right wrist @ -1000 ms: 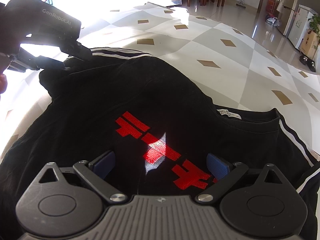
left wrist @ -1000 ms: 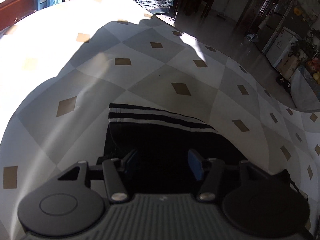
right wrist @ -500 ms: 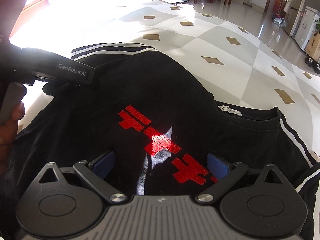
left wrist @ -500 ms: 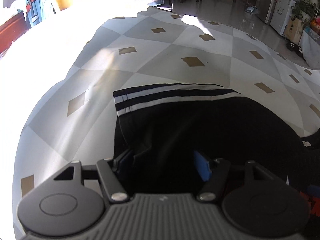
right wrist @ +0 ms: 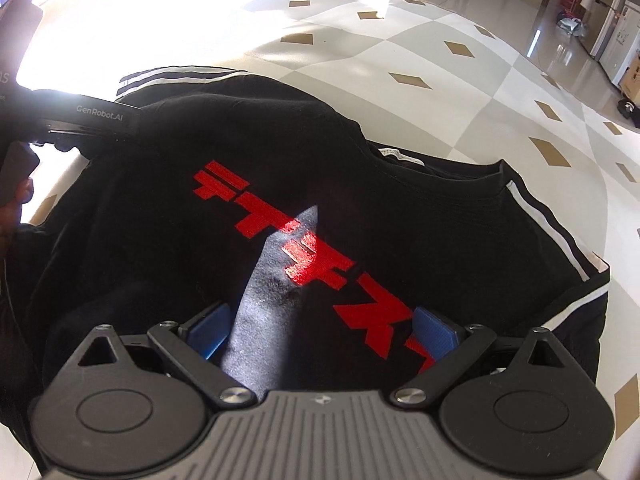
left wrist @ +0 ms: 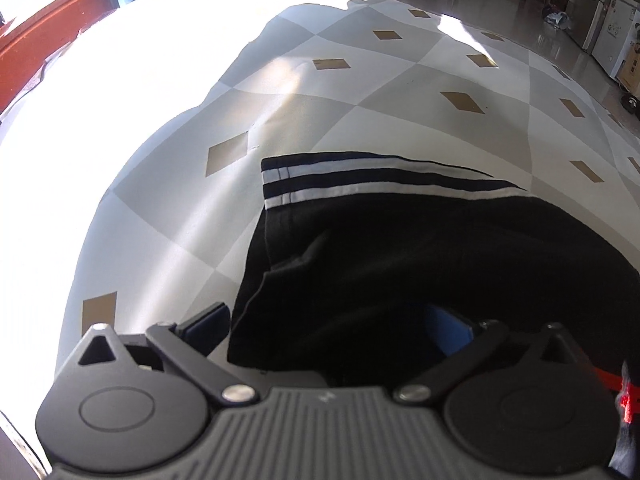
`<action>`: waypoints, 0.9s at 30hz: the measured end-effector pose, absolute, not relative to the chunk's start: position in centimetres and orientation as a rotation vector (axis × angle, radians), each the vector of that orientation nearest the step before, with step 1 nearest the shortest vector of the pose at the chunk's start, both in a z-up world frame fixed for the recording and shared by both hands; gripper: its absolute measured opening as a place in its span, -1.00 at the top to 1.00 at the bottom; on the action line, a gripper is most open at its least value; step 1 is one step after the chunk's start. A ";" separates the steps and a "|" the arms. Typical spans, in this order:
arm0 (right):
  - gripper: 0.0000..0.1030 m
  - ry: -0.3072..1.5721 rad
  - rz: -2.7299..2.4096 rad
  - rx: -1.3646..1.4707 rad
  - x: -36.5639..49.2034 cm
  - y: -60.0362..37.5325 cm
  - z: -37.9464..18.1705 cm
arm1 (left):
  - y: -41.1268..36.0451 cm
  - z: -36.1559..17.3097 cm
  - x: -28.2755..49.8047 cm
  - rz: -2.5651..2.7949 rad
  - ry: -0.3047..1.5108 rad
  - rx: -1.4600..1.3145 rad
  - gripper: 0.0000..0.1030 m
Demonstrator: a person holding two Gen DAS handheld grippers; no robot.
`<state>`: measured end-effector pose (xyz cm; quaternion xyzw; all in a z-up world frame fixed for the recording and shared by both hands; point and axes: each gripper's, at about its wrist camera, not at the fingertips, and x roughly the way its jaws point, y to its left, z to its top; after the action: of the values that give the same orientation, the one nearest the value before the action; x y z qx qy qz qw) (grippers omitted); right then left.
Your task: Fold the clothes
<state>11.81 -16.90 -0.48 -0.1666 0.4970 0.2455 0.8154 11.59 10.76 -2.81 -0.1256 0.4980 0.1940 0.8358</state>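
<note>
Lying spread on the tablecloth [right wrist: 460, 92], one black T-shirt [right wrist: 200, 240], item under handling. Red block lettering [right wrist: 304, 248] runs across its chest, near to far-left in my right view; a white neck label [right wrist: 390, 153] shows at the collar on the far side. Paired white stripes [left wrist: 360, 184] edge the left sleeve, which is turned over onto the body; more stripes [right wrist: 548, 224] run down the right shoulder.

My left gripper [left wrist: 326, 326]: jaws spread, blue pads [left wrist: 446, 330] either side of a dark fold of the shirt's left edge, nothing pinched that I can see. From the right view its black body sits at the far-left of the shirt, with a hand [right wrist: 14, 200] behind it.

My right gripper [right wrist: 318, 334]: jaws spread wide over the near chest, pads [right wrist: 210, 332] apart, cloth between them not squeezed.

Tablecloth: grey and cream diamonds with small tan lozenges, hard sunlight far-left.

Beyond: glossy floor [right wrist: 532, 12], white fridge [right wrist: 620, 36] far-right, red wooden furniture [left wrist: 48, 40] far-left.
</note>
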 end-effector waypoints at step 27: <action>-0.38 0.983 0.436 -0.288 10.8 -26.9 3.1 | 1.7 0.4 10.0 0.116 1.075 0.021 -0.95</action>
<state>10.78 -26.94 3.08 -0.1367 0.4667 0.2071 0.8489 9.98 1.72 0.41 0.0100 0.5116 0.0554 0.8574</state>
